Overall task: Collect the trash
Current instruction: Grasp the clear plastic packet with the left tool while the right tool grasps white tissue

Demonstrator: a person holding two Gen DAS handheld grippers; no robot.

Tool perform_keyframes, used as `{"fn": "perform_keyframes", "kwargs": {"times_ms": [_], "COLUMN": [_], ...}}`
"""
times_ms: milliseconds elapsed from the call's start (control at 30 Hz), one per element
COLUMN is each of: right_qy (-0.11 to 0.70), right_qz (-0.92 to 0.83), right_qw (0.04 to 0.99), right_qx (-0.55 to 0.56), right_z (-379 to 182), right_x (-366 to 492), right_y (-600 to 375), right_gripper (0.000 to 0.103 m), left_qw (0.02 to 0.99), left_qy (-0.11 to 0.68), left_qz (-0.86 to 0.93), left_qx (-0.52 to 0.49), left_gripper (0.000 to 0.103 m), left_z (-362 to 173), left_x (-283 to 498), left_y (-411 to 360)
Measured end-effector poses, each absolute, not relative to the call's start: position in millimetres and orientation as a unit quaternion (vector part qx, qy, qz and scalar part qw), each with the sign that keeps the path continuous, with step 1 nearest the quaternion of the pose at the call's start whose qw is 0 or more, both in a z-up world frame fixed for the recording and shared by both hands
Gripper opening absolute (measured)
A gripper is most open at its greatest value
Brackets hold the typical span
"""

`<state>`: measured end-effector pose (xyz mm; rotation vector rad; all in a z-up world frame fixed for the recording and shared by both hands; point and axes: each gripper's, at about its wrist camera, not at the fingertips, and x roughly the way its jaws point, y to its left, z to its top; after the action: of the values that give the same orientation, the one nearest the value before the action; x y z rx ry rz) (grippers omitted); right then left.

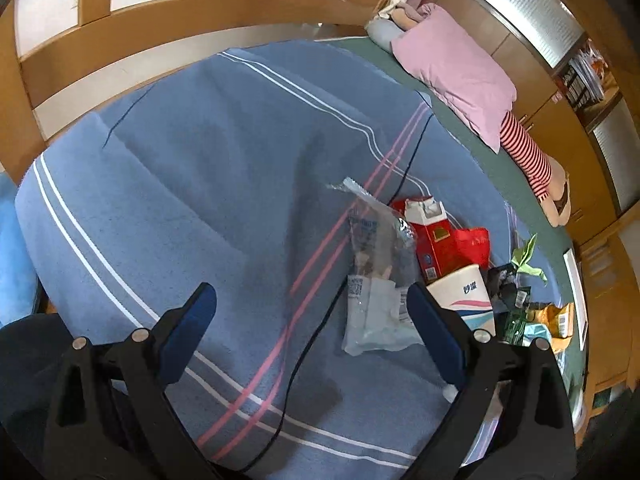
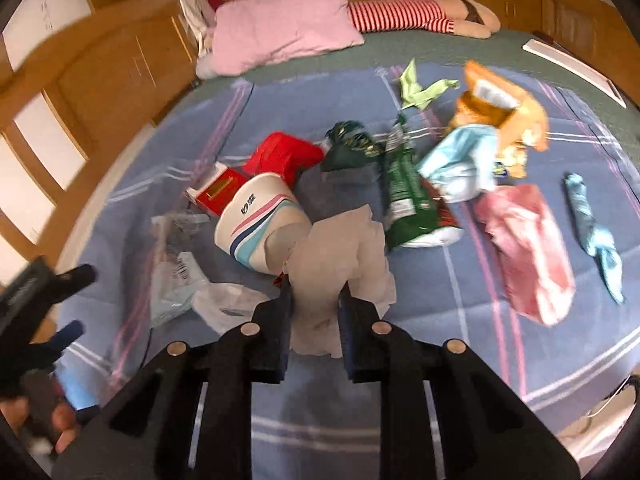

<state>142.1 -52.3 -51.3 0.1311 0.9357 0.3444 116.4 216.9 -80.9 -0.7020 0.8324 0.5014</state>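
Note:
Trash lies scattered on a blue striped blanket (image 1: 192, 184). My right gripper (image 2: 316, 292) is shut on a crumpled white tissue (image 2: 340, 248), which bulges out beyond the fingertips. Just past it a white paper bowl (image 2: 260, 220) with pink and blue stripes lies on its side, next to a red carton (image 2: 218, 192). My left gripper (image 1: 310, 296) is open above the blanket. A clear plastic wrapper (image 1: 376, 264) lies against its right finger (image 1: 432, 320), not gripped. Further right are a green snack bag (image 2: 404, 196), a pink bag (image 2: 528, 248) and an orange bag (image 2: 504, 112).
A black cable (image 1: 308, 356) runs across the blanket between the left fingers. At the head of the bed lie a pink pillow (image 2: 280, 28) and a red-striped plush toy (image 2: 400, 14). A wooden rail (image 1: 160, 16) borders the bed. A teal wrapper (image 2: 592, 232) lies far right.

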Motion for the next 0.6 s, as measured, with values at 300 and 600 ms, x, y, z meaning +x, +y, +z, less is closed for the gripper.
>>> {"fn": "perform_keyframes", "kwargs": {"times_ms": [300,600], "right_qy": [0.439,0.470], "right_qz": [0.136,0.133], "right_qw": [0.886,0.868], "right_qx": [0.067,0.087], "right_z": [-40.6,-57.4], "right_x": [108.5,81.8], "right_y": [-87.2,-108.2], "right_gripper": [0.022,0.022], "left_qw": [0.790,0.813], "left_qy": [0.463,0.511], "left_qz": [0.211,0.199], "left_qx": [-0.342,-0.196], "left_gripper": [0.096,0.038], "left_z": [-107.3,-127.7], "left_x": [164.1,203.9], "left_y": [209.3,158.5]}}
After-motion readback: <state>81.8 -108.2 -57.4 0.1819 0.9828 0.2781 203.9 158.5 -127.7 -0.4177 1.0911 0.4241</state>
